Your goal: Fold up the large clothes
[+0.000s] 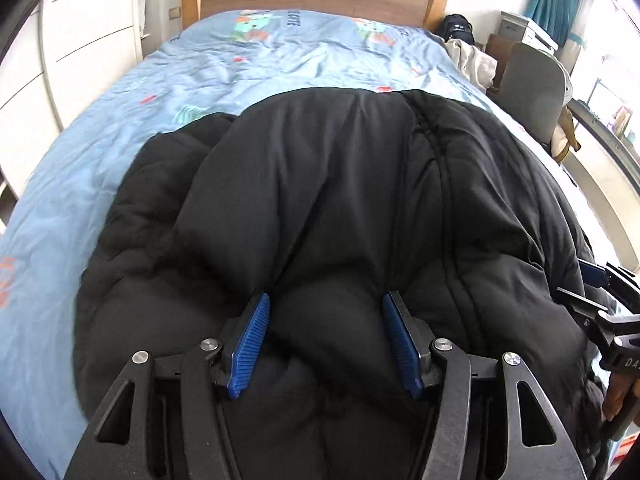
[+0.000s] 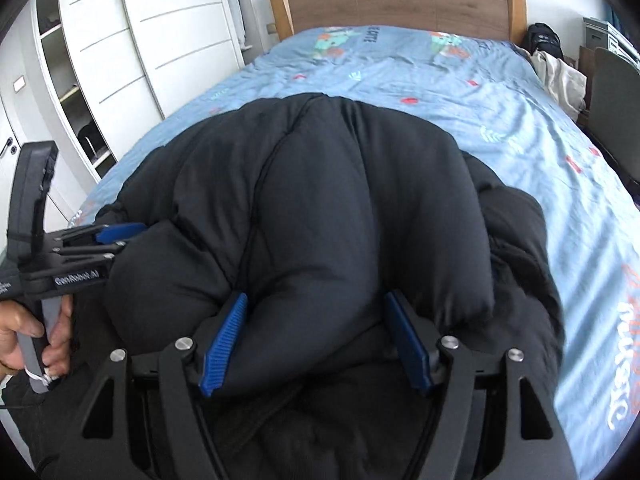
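Observation:
A large black puffer jacket [image 1: 320,200] lies bunched on a bed with a light blue patterned sheet [image 1: 120,112]; it also fills the right wrist view [image 2: 340,208]. My left gripper [image 1: 326,308] is open, its blue pads [image 1: 252,344] straddling a puffy fold at the jacket's near edge. My right gripper [image 2: 316,308] is open too, its blue pads [image 2: 224,344] on either side of another thick fold. The left gripper also shows at the left of the right wrist view [image 2: 120,232], the right gripper at the right edge of the left wrist view [image 1: 596,276].
A wooden headboard [image 2: 400,4] stands at the far end. White wardrobes [image 2: 140,32] line the left side. A grey chair [image 1: 532,92], beige cloth [image 1: 472,60] and a black bag [image 1: 460,26] stand to the right of the bed.

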`<action>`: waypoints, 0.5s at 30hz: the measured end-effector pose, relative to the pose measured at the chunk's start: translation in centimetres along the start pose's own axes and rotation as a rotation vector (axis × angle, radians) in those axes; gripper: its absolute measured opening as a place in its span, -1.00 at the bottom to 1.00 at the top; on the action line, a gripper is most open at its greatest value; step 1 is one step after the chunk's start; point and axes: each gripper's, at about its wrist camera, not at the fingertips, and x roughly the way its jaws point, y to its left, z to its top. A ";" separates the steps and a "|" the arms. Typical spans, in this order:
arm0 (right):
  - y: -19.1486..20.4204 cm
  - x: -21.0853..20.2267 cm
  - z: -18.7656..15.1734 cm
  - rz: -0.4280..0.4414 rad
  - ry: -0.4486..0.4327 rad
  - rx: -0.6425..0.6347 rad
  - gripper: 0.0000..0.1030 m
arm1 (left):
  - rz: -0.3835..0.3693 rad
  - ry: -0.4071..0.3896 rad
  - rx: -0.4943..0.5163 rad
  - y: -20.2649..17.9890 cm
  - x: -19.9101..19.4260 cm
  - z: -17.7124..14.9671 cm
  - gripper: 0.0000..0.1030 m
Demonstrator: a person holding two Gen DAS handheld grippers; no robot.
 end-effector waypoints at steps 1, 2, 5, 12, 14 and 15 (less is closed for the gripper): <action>0.2 -0.6 -0.2 -0.009 0.010 0.005 0.34 | 0.009 -0.009 0.000 0.0 -0.8 -0.2 0.13; 0.4 -1.5 -0.5 -0.019 0.014 0.015 0.34 | 0.023 -0.020 0.000 0.0 -1.8 -0.4 0.13; 1.1 -4.3 -1.0 -0.051 0.000 0.031 0.34 | 0.068 -0.054 0.004 -0.4 -5.3 -1.6 0.13; 4.0 -11.4 -4.3 -0.084 -0.028 0.000 0.34 | 0.148 -0.123 0.014 -0.8 -12.5 -5.8 0.14; 4.6 -13.8 -6.1 -0.090 -0.037 0.008 0.34 | 0.153 -0.138 0.015 -0.6 -14.6 -7.4 0.15; 4.8 -14.6 -6.8 -0.092 -0.039 0.012 0.34 | 0.153 -0.144 0.014 -0.4 -15.4 -8.1 0.20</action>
